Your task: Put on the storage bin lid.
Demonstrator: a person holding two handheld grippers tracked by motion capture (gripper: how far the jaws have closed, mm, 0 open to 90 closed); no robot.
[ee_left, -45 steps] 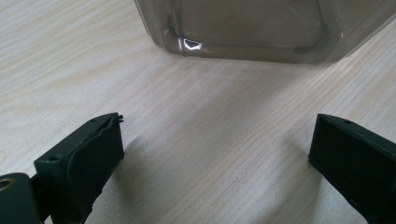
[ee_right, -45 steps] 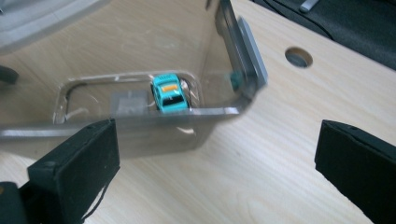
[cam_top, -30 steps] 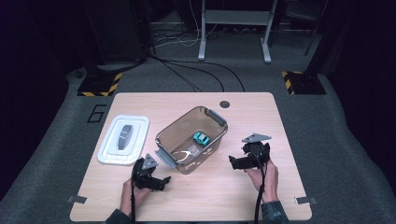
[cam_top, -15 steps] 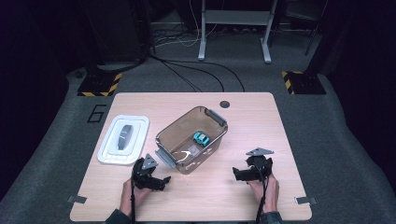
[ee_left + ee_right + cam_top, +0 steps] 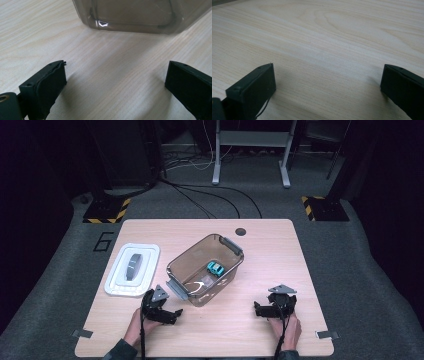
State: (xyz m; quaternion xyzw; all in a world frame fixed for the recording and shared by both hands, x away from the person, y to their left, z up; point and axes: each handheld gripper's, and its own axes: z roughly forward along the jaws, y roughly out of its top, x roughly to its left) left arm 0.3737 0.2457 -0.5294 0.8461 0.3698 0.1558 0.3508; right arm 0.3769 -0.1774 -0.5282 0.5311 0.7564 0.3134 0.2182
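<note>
Dark grey carpet lies all around a light wooden table (image 5: 260,245), and black cables run over the floor behind it. Two striped yellow and black blocks sit on the carpet past the far corners.

On the table stands a see-through brown box (image 5: 205,270) with grey handles. A little blue toy car (image 5: 215,268) sits inside it, on the bottom. The box's white lid (image 5: 132,270) lies flat on the table beside the box.

The left gripper (image 5: 175,313) rests low on the table, held by a hand (image 5: 134,330). Its fingers (image 5: 47,85) are spread wide apart with nothing between them, just bare wood. Right in front of those fingers is a near corner of the box (image 5: 135,15), close by but not touching them. The lid is off to the outer side of these fingers.

The right gripper (image 5: 256,308) also sits low on the table, held by the other hand (image 5: 286,329). Its fingers (image 5: 254,92) are wide apart too, and hold nothing. Only plain wood lies between them and ahead of them. The box is well apart from these fingers, over toward the left gripper's side. The toy car is past both sets of fingers, closer to the left ones, behind the box wall.
</note>
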